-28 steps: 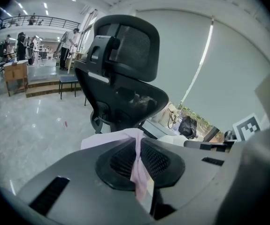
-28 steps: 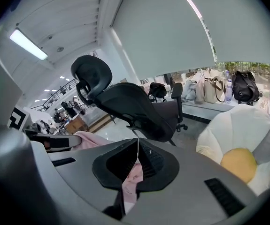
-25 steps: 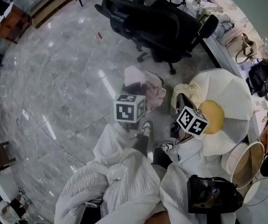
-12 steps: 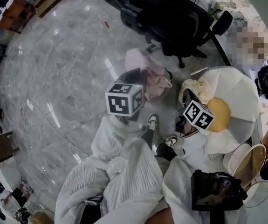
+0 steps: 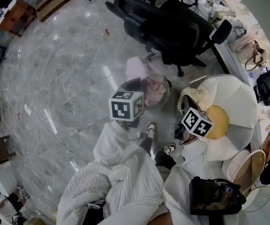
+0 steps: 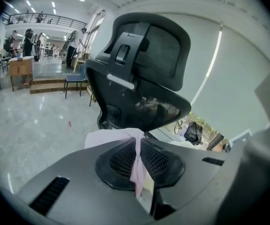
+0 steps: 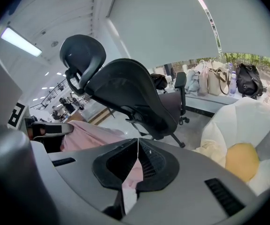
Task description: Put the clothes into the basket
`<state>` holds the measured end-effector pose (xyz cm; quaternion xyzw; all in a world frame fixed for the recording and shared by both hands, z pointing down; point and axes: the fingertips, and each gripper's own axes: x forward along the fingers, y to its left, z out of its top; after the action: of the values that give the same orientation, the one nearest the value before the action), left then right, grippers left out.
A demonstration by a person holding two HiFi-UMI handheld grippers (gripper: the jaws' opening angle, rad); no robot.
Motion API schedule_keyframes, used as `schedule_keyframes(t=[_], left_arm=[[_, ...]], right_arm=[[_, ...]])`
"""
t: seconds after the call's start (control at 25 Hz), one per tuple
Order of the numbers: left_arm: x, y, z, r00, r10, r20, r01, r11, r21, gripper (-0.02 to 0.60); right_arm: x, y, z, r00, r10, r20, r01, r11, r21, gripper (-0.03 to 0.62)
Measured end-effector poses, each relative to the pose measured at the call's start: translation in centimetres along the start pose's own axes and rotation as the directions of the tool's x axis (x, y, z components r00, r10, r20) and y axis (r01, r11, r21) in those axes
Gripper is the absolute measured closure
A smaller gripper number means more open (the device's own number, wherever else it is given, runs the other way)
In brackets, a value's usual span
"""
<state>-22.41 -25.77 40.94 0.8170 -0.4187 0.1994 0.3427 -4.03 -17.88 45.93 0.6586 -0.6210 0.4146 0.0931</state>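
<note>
A pale pink garment (image 5: 150,84) hangs from my left gripper (image 5: 135,84), whose jaws are shut on it. In the left gripper view the pink garment (image 6: 135,161) runs down between the closed jaws of that gripper (image 6: 137,142) and spreads out to the left. Beneath the cloth shows a dark rounded rim (image 5: 168,86), which looks like the basket. My right gripper (image 5: 184,101) is beside a cream garment (image 5: 196,95) lying on the cushion. In its own view the right gripper (image 7: 138,146) has its tips meeting. Whether the pinkish cloth behind them is gripped is unclear.
A black office chair (image 5: 172,27) stands just beyond the cloth on the marble floor. A white flower-shaped cushion (image 5: 235,97) with a yellow centre lies at right. The person's shoes (image 5: 149,128) are below the grippers. A thin cable (image 5: 50,130) crosses the floor at left. Bags sit on a desk (image 5: 250,55).
My left gripper has carried the pink garment a little further out over the dark rim. The right gripper has sunk slightly. Both stay closed.
</note>
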Motion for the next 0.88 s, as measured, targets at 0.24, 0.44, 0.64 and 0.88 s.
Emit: schedule_keyframes(t=[0.24, 0.44, 0.64, 0.88], left_arm=[[5.1, 3.1, -5.6, 0.992, 0.019, -0.124, -0.024, 0.999, -0.043, 0.555], [8.3, 4.1, -9.6, 0.981, 0.010, -0.194, -0.021, 0.998, -0.059, 0.555], [11.3, 5.2, -12.9, 0.969, 0.013, -0.246, -0.031, 0.997, -0.069, 0.555], [13.7, 5.8, -13.3, 0.968, -0.055, -0.245, 0.003, 0.978, -0.210, 0.378]], right_arm=[[1.0, -2.2, -3.9, 0.997, -0.037, -0.072, 0.039, 0.999, 0.028, 0.569], [2.4, -3.7, -6.2, 0.992, -0.054, -0.113, 0.059, 0.997, 0.040, 0.569], [3.6, -4.6, -7.9, 0.989, -0.048, -0.136, 0.063, 0.993, 0.104, 0.569], [4.9, -5.0, -10.2, 0.984, -0.060, -0.169, 0.082, 0.989, 0.126, 0.569]])
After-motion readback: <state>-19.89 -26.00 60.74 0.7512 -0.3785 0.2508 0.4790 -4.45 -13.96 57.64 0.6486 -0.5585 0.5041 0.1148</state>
